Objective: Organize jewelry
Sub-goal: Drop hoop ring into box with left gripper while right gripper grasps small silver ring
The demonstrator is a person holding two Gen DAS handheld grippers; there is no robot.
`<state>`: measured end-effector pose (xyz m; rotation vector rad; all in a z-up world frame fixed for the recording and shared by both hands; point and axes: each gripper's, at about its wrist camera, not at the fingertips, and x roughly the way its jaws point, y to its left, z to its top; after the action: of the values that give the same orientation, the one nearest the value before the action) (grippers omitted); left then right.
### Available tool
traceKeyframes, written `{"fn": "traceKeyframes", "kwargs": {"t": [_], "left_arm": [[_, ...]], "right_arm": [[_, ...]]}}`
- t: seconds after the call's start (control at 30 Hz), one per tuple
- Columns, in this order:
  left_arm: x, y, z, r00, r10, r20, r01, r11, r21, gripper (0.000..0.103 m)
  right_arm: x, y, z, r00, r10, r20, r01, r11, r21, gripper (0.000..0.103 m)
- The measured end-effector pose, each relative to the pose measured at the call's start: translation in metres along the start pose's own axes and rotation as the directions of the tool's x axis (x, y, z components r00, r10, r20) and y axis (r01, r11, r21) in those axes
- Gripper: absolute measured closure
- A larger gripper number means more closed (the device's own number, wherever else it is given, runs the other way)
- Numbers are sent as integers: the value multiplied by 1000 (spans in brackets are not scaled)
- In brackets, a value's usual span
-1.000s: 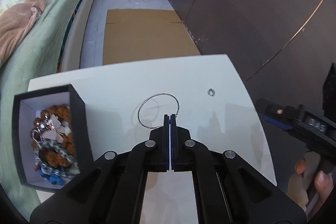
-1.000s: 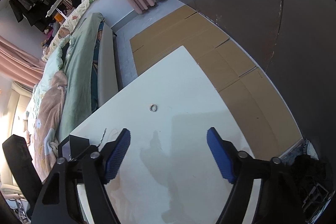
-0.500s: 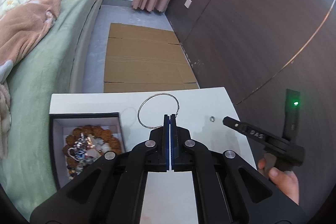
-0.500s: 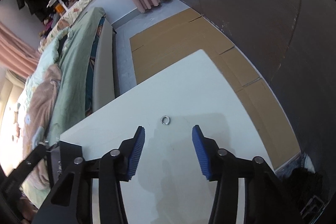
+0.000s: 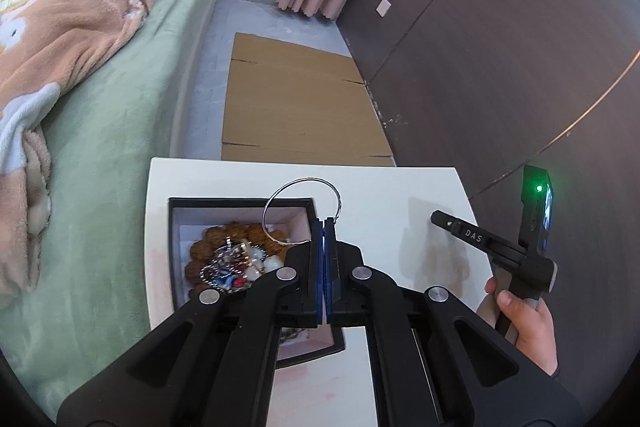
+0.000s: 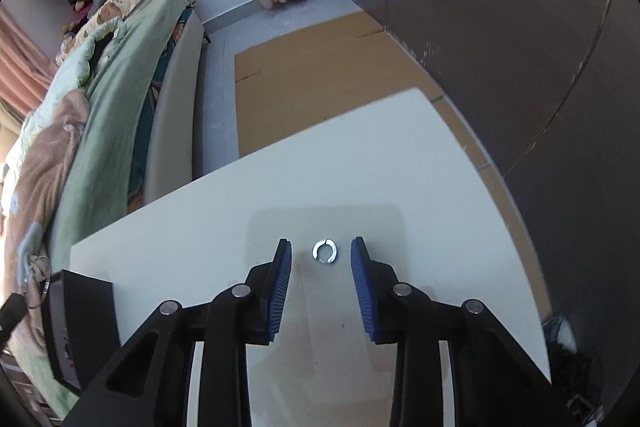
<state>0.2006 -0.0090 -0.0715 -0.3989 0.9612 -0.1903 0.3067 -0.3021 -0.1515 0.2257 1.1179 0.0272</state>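
While the left hand-held gripper pinches a wire bangle above the jewelry box, only the right view shows the right hand-held gripper, spread, flanking a small split ring on the worktop.

Only one legible marking: white letters "DAS" on the black body of the right gripper, at the right of the left wrist frame. Possibly more print on its lit side panel, too blurred to read. Nothing readable in the right wrist frame.
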Motion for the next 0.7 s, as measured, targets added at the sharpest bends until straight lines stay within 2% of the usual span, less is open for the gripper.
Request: {"fn": "traceKeyframes", "kwargs": {"t": [0.13,0.23,0.3,0.37,0.4,0.47,0.5,0.6,0.7], "left_arm": [[2,6,-4,1000,0,-22,0,1000,-26,101],[3,15,-2,999,-16,-40,12,997,-77,99],[1,19,-1,999,-11,-40,8,996,-92,86],[-3,23,-1,1000,-4,-25,1,995,-101,56],[-6,24,-1,1000,4,-13,-6,995,-101,54],[-9,26,0,1000,6,-8,-6,994,-106,54],[-9,27,1,1000,3,-7,-4,994,-110,54],[-13,30,1,1000,11,2,-11,994,-112,54],[-18,32,-1,1000,24,11,-23,994,-108,42]], "right_arm": [[1,3,-1,1000,-14,13,14,1000,-7,73],[3,11,-3,998,-61,29,62,997,-41,79],[5,17,-2,994,-103,41,106,991,-84,87],[6,19,-2,991,-129,46,134,985,-109,90],[5,19,-2,991,-128,42,132,985,-112,90],[3,19,-2,995,-101,18,103,989,-110,91],[1,18,-2,999,-55,-1,54,995,-89,91],[-9,26,-4,1000,24,-8,-25,996,-85,91],[-20,38,-7,996,87,-4,-87,992,-94,91]]}}
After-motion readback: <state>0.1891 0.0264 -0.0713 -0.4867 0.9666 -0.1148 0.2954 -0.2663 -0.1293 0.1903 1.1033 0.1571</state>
